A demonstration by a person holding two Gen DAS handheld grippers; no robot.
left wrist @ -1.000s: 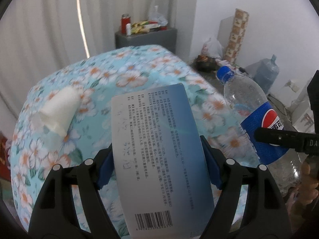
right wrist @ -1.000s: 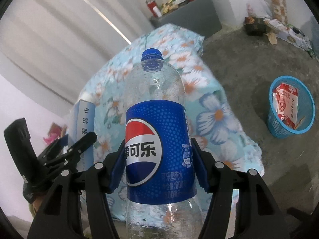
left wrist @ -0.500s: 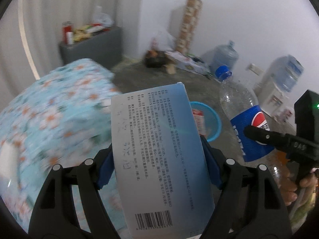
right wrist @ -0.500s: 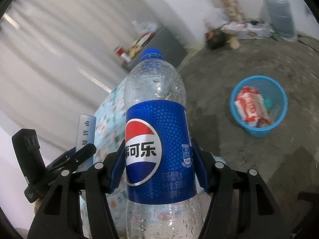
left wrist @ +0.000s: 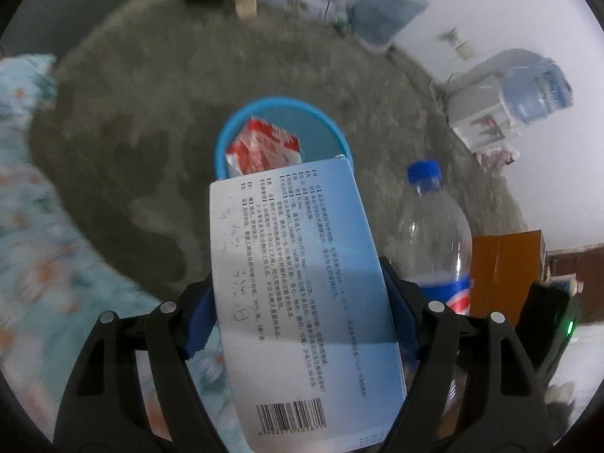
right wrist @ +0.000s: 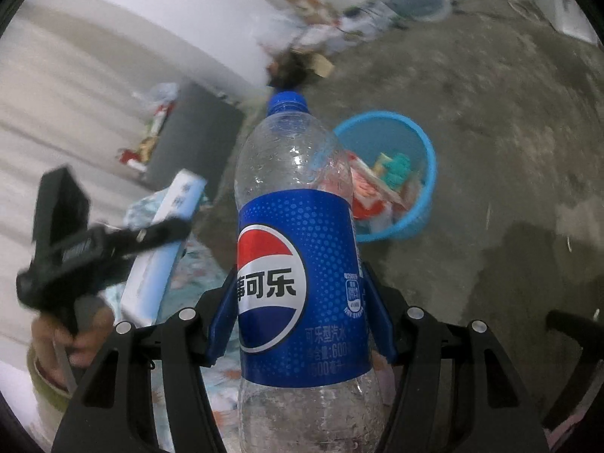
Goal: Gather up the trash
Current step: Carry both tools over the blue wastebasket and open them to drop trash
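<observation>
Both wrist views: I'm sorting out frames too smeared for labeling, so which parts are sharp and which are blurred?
Left wrist view: the held box is sharp; floral cloth and floor streak, basket soft. Right wrist view: the bottle is crisp; the left gripper and far clutter smear. Fisheye bends both edges.
</observation>
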